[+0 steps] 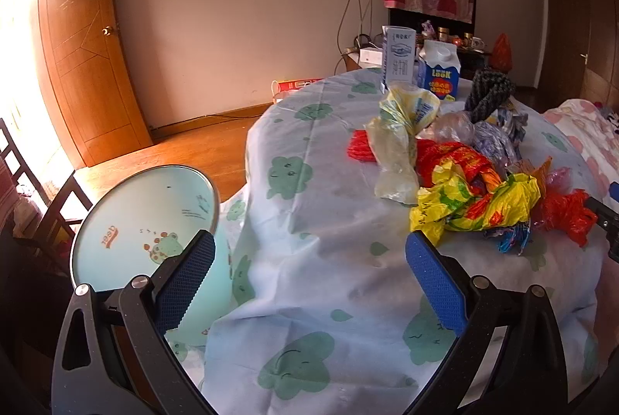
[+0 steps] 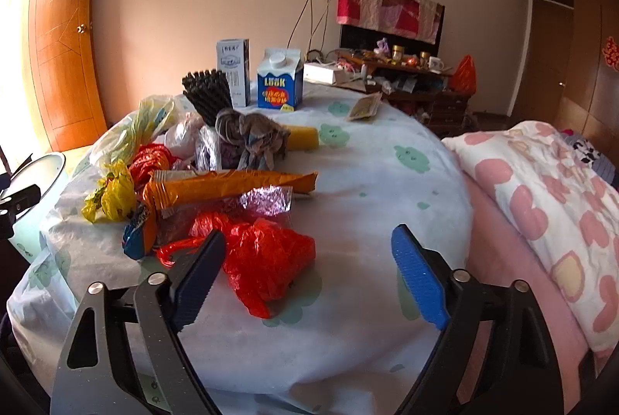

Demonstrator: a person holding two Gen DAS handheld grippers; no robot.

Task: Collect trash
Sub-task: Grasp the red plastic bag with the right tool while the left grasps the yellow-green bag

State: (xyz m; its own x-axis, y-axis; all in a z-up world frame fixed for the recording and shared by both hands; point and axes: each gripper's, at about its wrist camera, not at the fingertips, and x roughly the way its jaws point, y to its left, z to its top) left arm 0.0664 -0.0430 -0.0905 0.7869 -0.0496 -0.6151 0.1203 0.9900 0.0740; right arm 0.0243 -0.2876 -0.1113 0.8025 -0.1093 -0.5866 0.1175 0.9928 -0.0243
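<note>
A pile of trash lies on the round table (image 1: 309, 221): a yellow wrapper (image 1: 476, 206), a pale yellow plastic bag (image 1: 394, 144), a red bag (image 2: 267, 260), an orange wrapper (image 2: 228, 184) and crumpled foil (image 2: 247, 136). A light blue bin (image 1: 147, 221) stands open on the floor left of the table. My left gripper (image 1: 309, 260) is open and empty, between the bin and the pile. My right gripper (image 2: 309, 252) is open and empty, with the red bag just inside its left finger (image 2: 197, 279).
Two cartons (image 2: 279, 78) (image 2: 234, 72) and a black bundle (image 2: 207, 93) stand at the table's far side. A yellow block (image 2: 303, 138) and a small packet (image 2: 365, 107) lie beyond the pile. A pink bed (image 2: 541, 202) is right. A wooden door (image 1: 85, 39) is left.
</note>
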